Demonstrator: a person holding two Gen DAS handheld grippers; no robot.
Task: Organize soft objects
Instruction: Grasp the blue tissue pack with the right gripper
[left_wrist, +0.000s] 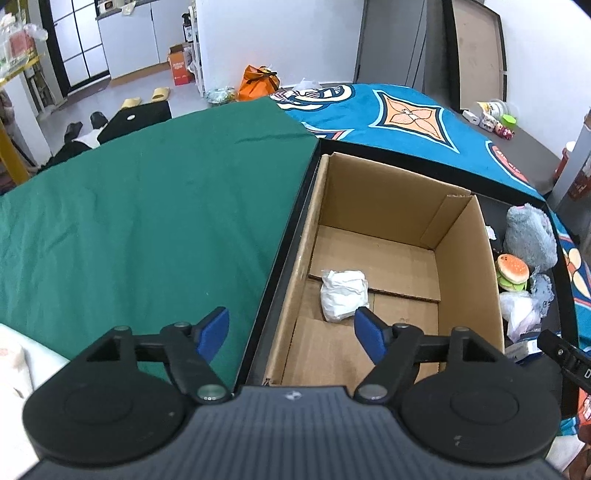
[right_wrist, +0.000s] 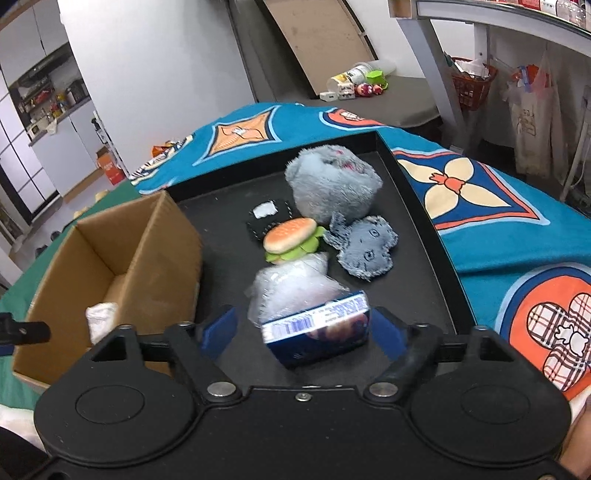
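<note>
Right now the right gripper (right_wrist: 303, 332) sits low over the near end of the black tray (right_wrist: 439, 258), fingers spread, with a blue packet (right_wrist: 317, 336) lying between them. Packet's long axis runs across the gap, roughly finger to finger; its right end looks close to or touching the right finger, while a clear gap shows at the left finger. Not pinched as far as can be told.

Just beyond the packet: a clear bag (right_wrist: 288, 288), touching it. Further out, a burger toy (right_wrist: 291, 238), a small grey plush (right_wrist: 364, 247), a large grey plush (right_wrist: 332, 184) and a black patch (right_wrist: 267, 218).

Box (right_wrist: 122, 251) stands on the tray's left side, open top, just left of the right gripper. One white wad (left_wrist: 343, 293) lies on its floor.

Left gripper (left_wrist: 291, 332) hovers over the box's near left wall, fingers spread, holding nothing. It straddles the edge between green cloth (left_wrist: 147, 206) and box. The wad lies ahead of its right finger.

Judgement: the right hand is the nearer to every item left on the tray, and the packet is already between its fingers. A close-and-lift, then a short carry leftward over the box wall, seems the likely step. Risk: the bag is pressed against the packet and may drag along.
</note>
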